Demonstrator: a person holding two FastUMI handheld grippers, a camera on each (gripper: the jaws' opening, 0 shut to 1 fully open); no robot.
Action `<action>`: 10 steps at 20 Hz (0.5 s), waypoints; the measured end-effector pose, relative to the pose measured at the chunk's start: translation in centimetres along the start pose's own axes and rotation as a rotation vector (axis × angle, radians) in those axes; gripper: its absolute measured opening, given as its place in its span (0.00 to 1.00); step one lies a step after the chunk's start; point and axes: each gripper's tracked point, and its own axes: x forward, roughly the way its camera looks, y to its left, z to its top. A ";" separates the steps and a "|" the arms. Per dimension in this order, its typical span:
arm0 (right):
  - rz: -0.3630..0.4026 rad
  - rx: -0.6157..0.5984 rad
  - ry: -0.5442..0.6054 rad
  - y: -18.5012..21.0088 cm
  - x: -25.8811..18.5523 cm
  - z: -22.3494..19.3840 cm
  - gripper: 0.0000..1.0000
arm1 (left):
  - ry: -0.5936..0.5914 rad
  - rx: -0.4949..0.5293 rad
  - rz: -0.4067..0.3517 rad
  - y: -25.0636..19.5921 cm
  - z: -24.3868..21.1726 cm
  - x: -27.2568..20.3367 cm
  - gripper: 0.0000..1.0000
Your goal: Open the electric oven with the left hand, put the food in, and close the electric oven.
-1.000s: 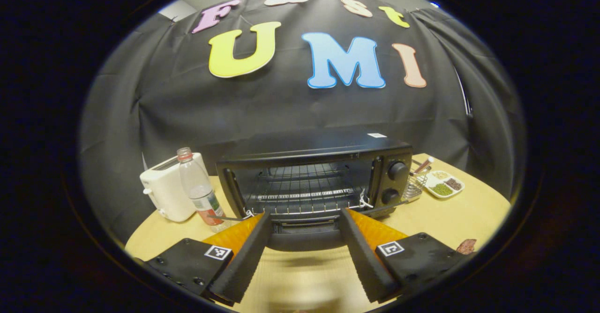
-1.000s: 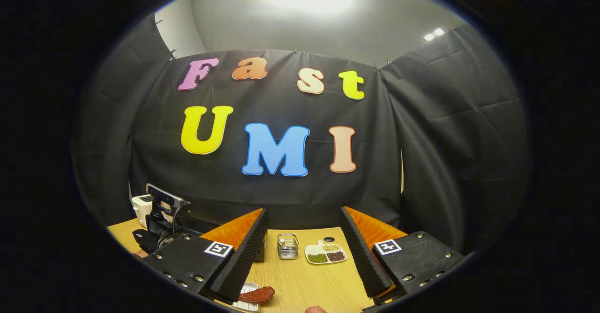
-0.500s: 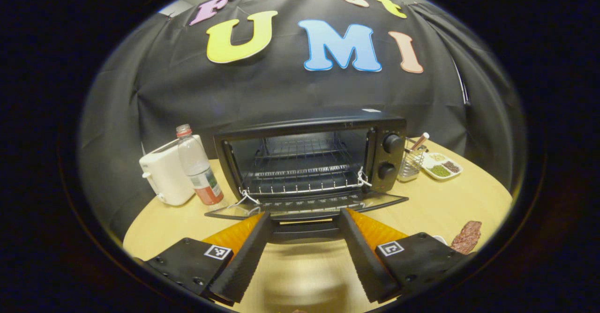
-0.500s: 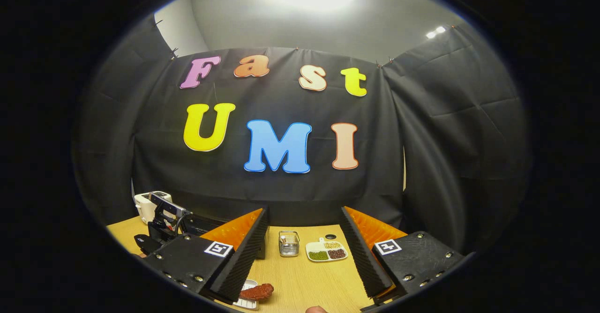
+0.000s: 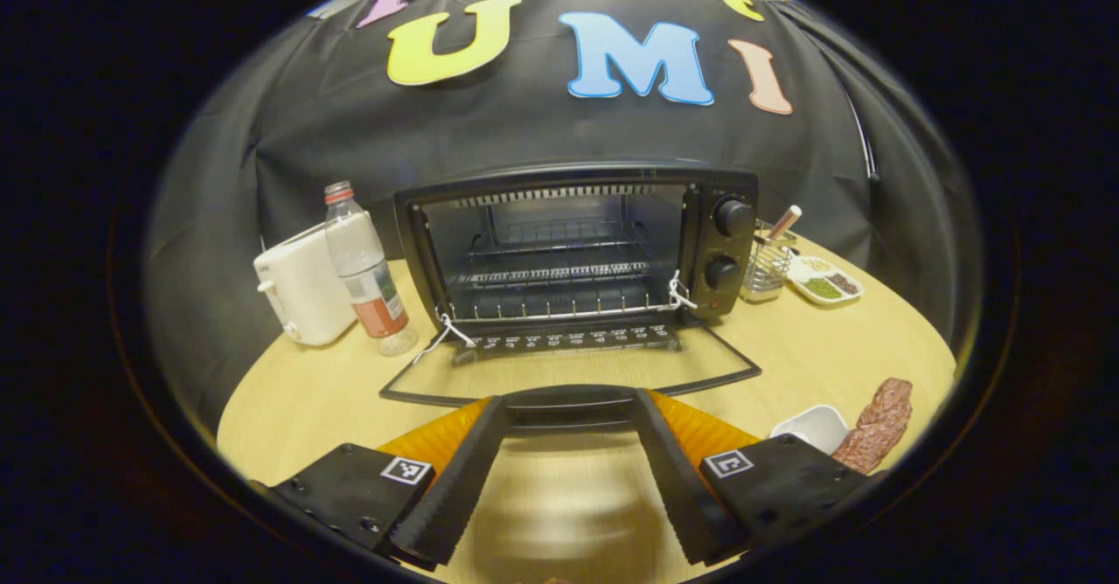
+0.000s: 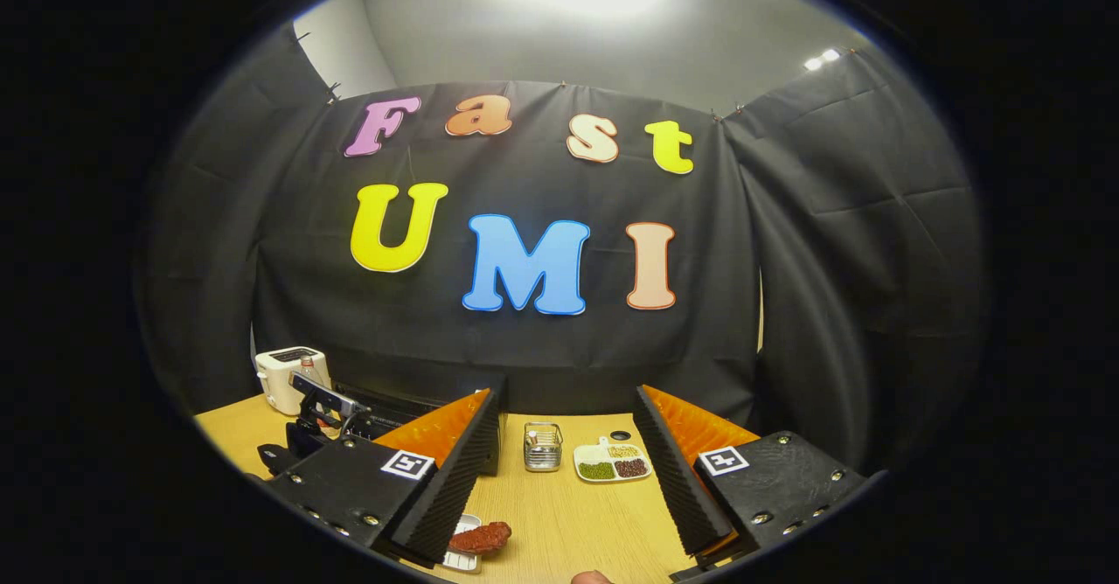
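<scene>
The oven [image 5: 577, 243] door [image 5: 568, 374] is lowered flat; its handle [image 5: 568, 396] is framed by the open left tool [image 5: 566, 479]. The right tool [image 6: 559, 479] is held open.

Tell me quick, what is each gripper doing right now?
Left gripper: open, fingers on either side of the oven door handle, not squeezing it.
Right gripper: open, holding nothing, above the table.

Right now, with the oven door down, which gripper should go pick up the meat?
Right. The right gripper is open and empty, with the meat on its small white dish just below its fingers. The left gripper still straddles the oven door handle.
</scene>
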 end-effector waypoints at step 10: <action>0.035 0.036 0.016 0.2 0.9 -1.0 0.95 | -0.095 -0.007 -0.015 -0.9 3.9 -3.9 1.00</action>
